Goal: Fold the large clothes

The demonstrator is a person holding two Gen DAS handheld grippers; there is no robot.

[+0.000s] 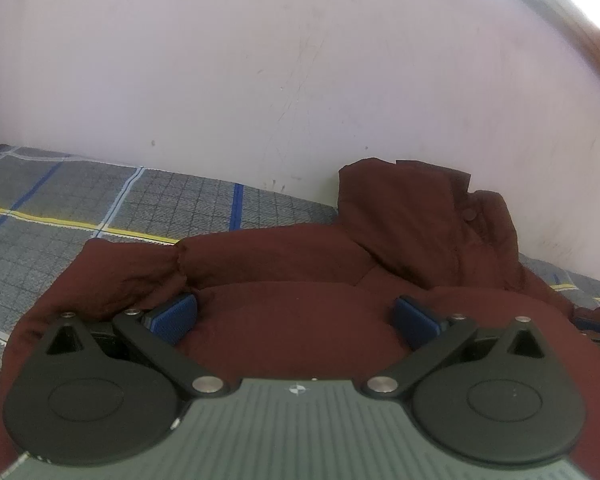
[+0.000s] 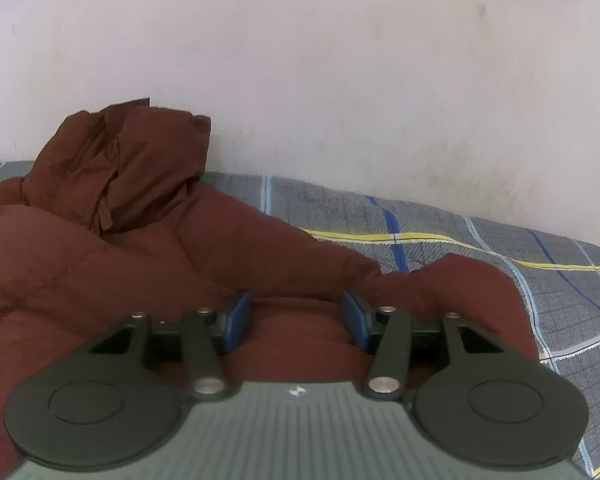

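A dark maroon padded jacket [image 1: 300,264] lies on the bed, its hood [image 1: 404,208] bunched up against the wall. My left gripper [image 1: 296,318] rests low on the jacket's body with its jaws spread wide; a puff of fabric swells between the blue pads [image 1: 176,318] without being pinched. In the right wrist view the same jacket [image 2: 100,264] fills the left side, hood [image 2: 116,164] at the back. My right gripper [image 2: 295,318] sits over a fold near the sleeve [image 2: 460,288], jaws partly apart, fabric bulging up between its pads [image 2: 236,320].
A grey checked bedsheet [image 1: 100,208] with blue, white and yellow lines covers the bed [image 2: 500,248]. A scuffed pale wall [image 1: 260,60] runs right behind the jacket. The other gripper's tip shows at the right edge of the left wrist view.
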